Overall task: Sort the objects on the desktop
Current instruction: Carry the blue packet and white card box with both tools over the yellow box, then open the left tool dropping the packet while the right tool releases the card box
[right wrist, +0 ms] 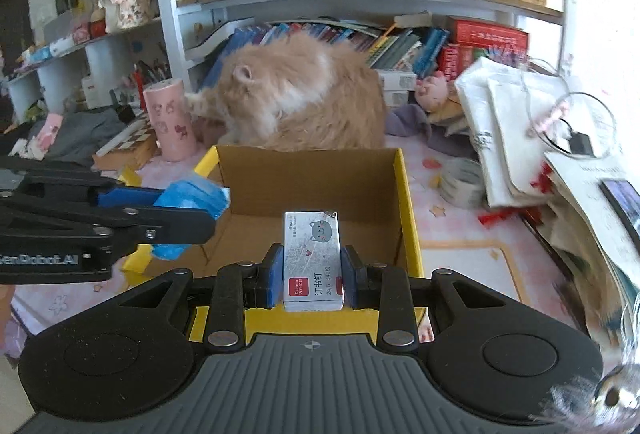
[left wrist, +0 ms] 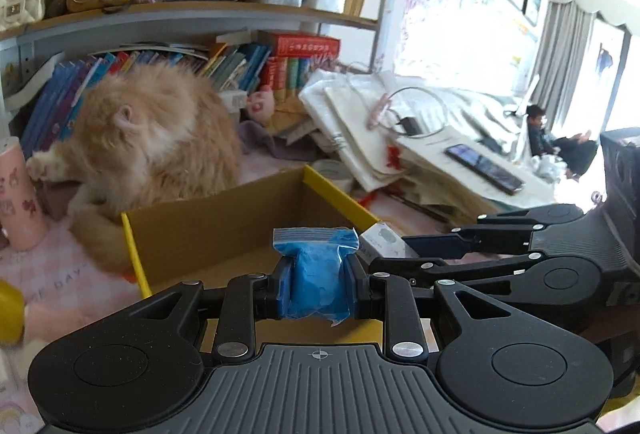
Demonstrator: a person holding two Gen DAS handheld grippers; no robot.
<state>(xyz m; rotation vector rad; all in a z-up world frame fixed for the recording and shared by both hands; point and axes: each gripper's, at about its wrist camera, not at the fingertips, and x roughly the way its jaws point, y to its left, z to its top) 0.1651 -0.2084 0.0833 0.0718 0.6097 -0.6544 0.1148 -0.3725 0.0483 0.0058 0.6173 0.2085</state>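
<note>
My left gripper is shut on a small blue plastic bag, held above the open cardboard box with yellow edges. My right gripper is shut on a white staple box with a grey cat face printed on it, also above the cardboard box. In the left wrist view the right gripper comes in from the right with the staple box. In the right wrist view the left gripper enters from the left, the blue bag in its jaws.
A fluffy orange cat sits right behind the box. A pink cylinder stands to its left, a tape roll to the box's right. Stacked papers, bags and a phone crowd the right. Bookshelves rise behind.
</note>
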